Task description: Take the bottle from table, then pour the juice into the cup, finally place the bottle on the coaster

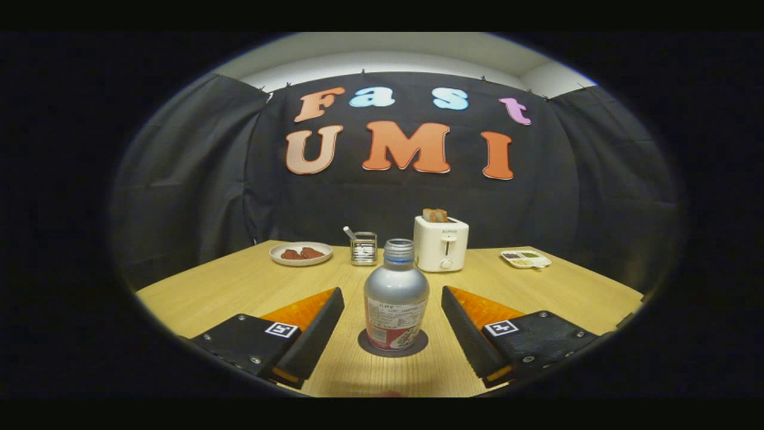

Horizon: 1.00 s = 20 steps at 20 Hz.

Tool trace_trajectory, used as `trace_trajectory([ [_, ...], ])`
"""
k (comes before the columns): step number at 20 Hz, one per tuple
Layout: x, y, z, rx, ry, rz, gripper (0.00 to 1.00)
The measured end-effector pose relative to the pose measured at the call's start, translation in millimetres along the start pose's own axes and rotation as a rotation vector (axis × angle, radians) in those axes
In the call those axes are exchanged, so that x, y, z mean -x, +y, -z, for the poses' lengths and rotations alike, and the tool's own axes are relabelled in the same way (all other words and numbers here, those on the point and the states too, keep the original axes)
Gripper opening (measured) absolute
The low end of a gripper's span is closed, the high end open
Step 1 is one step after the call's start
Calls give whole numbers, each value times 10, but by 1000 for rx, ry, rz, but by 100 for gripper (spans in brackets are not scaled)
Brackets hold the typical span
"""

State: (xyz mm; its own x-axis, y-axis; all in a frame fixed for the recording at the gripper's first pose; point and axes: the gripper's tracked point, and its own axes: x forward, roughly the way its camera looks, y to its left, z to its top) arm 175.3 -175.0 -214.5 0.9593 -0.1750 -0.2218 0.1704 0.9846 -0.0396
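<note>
On the far left of the wooden table (227,286) sits one white plate (301,253) with two reddish-brown pieces of food on it; what they are is hard to make out. Just right of it stands one small clear glass container (363,248) with a single utensil handle sticking out, its lower end hidden inside.

One bottle (396,304) stands upright between the two fingers, on one dark round coaster (392,344), most of which the bottle covers, so that a thin ring shows around its base. The bottle's label is too small to make out. The gripper (392,316) has its fingers spread wide, one to each side of the bottle, and neither touches it.

Beyond the bottle, slightly right, stands one white toaster (441,243) with bread poking from its top; whether that is one slice or two is unclear. Further right lies one white divided tray (526,258) with three small compartments of bits too small to identify.
</note>
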Motion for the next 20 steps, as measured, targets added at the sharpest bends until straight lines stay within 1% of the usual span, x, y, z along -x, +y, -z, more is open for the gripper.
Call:
trace_trajectory([
  [6,637,-67,-664,-7,-111,-16,98],
  [9,997,-22,-935,-13,-166,-41,97],
  [12,1339,-77,-1151,-21,-218,-24,97],
  [16,1619,-2,-1267,-42,-249,-50,97],
  [20,1729,5,-1264,-4,-245,-21,97],
])
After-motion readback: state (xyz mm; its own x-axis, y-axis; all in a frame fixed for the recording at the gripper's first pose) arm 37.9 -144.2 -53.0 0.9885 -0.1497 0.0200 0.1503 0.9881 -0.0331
